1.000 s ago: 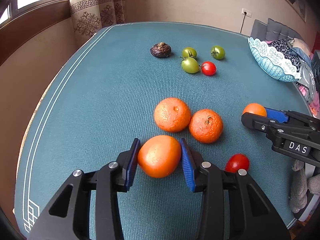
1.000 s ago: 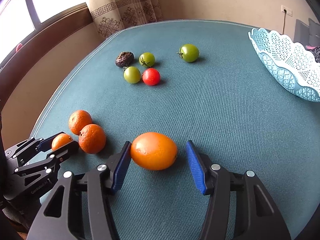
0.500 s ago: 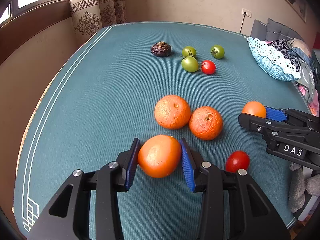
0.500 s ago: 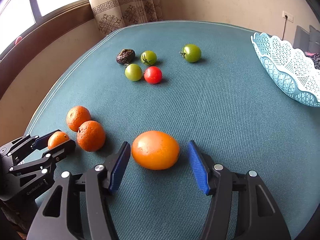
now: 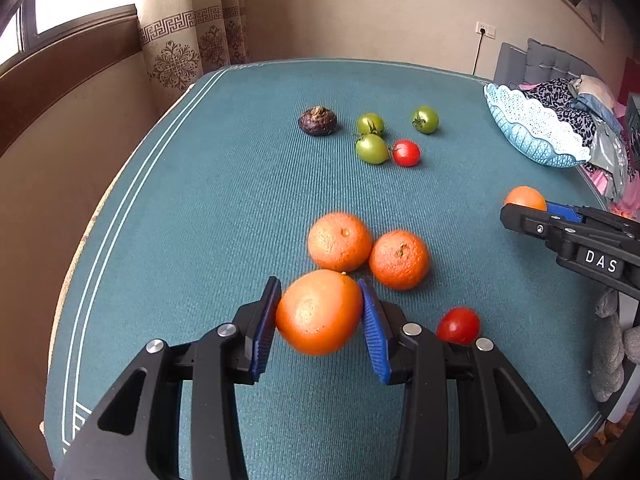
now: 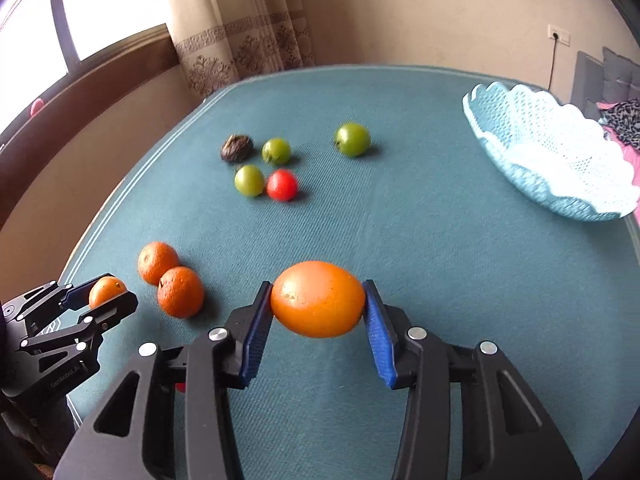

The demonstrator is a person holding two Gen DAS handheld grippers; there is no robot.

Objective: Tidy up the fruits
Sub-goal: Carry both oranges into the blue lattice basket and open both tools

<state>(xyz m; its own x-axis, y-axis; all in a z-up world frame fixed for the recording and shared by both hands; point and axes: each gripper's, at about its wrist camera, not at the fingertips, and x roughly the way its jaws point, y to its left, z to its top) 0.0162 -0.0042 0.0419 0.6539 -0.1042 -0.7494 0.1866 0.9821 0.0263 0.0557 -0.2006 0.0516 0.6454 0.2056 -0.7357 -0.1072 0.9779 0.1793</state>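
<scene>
Teal ribbed table cover with pale border stripes; orange citrus; green tomatoes; red tomato; pale-blue lattice basket; blue-padded black grippers.

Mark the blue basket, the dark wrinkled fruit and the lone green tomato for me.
blue basket [image 6: 532, 184]: right wrist view, near side wall.
dark wrinkled fruit [image 5: 317, 121]: left wrist view, middle of its body.
lone green tomato [image 6: 352, 139]: right wrist view, centre of its skin.

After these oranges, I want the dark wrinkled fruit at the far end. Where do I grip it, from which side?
Grip the dark wrinkled fruit across its wide middle, below the tufted top. Come from above, closing front to back: a green tomato sits close on its basket side.
</scene>
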